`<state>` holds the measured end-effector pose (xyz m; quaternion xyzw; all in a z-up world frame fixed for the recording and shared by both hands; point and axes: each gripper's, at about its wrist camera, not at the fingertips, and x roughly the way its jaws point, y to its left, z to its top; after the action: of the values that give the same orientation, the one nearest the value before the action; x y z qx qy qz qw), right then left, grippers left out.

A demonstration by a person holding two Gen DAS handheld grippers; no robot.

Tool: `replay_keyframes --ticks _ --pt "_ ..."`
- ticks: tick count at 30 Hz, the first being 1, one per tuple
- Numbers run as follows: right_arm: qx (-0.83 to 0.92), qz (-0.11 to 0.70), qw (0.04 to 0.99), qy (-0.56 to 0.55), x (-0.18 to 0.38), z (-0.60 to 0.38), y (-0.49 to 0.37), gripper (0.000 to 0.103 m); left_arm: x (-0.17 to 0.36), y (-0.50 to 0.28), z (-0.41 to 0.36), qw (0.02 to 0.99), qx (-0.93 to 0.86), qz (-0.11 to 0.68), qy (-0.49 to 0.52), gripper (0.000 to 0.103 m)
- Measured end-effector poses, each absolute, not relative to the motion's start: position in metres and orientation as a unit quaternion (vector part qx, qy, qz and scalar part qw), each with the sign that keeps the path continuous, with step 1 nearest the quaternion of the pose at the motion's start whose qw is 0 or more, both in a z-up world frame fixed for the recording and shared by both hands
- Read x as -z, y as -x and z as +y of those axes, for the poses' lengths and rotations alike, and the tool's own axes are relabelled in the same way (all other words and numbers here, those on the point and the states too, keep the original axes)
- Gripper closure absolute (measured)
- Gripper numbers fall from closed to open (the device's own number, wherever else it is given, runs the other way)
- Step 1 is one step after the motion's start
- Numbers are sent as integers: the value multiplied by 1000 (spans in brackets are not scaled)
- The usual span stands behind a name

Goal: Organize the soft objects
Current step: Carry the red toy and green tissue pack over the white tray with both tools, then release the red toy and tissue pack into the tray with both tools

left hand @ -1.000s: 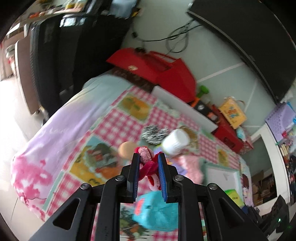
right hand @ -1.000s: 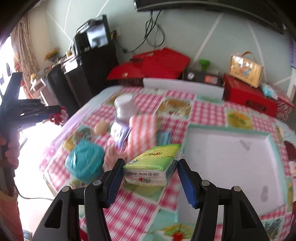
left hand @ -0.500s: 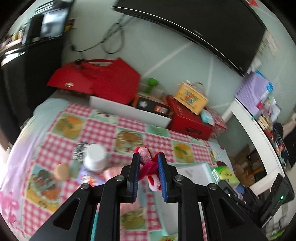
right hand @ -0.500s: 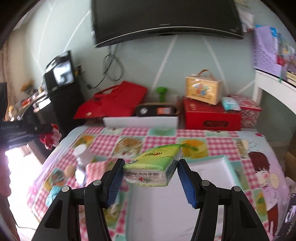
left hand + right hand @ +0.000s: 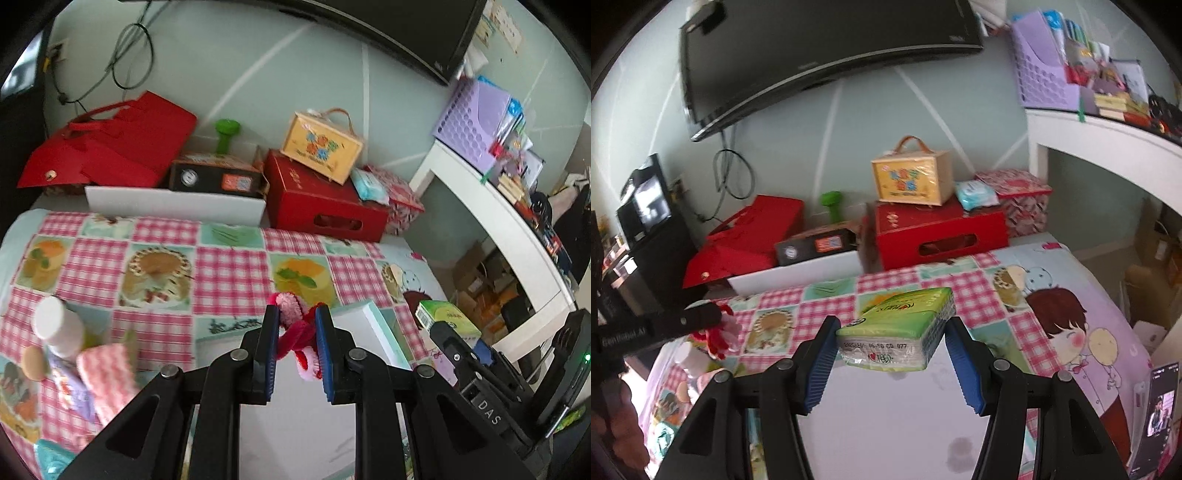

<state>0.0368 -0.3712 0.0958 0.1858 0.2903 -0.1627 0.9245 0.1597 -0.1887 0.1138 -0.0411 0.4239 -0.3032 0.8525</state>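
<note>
My left gripper [image 5: 296, 314] is shut on a fuzzy red and pink chenille piece [image 5: 290, 301], held above the near edge of a white tray [image 5: 375, 326] on the checked bedcover. In the right wrist view my right gripper [image 5: 891, 332] is shut on a green tissue pack [image 5: 897, 317], which hangs over the same white tray [image 5: 886, 424]. The left gripper [image 5: 714, 317] with the chenille piece [image 5: 718, 338] shows at the left there. The tissue pack [image 5: 447, 317] also appears at the right of the left wrist view.
A white bottle [image 5: 59, 326], a pink checked cloth [image 5: 107, 373], a beige round thing [image 5: 33, 363] and a teal yarn ball [image 5: 51, 458] lie left of the tray. Red boxes [image 5: 325, 203] and a yellow case [image 5: 321, 147] line the wall. A white desk [image 5: 498, 221] stands at the right.
Both grippers have swung rightwards across the bed, away from the pile of objects and over to the white tray. Each keeps its load; the wrists have rolled.
</note>
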Motion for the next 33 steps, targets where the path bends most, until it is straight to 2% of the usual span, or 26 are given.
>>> replay_keyframes --ticks 10,19,31,32,33 --pt "163 336 899 -228 -43 -403 -52 41 -56 -166 -215 834 295 466 30 83" --pt "156 378 885 -222 -7 -400 -71 41 -8 -174 -213 818 276 503 39 83" --pt "164 409 876 -195 2 -393 -78 41 8 -181 -204 814 257 519 50 82" --pt "164 408 877 -194 1 -393 -78 41 8 -181 -204 813 257 520 50 80" --pt "165 408 877 -193 0 -392 -78 41 7 -181 -204 811 257 523 49 69"
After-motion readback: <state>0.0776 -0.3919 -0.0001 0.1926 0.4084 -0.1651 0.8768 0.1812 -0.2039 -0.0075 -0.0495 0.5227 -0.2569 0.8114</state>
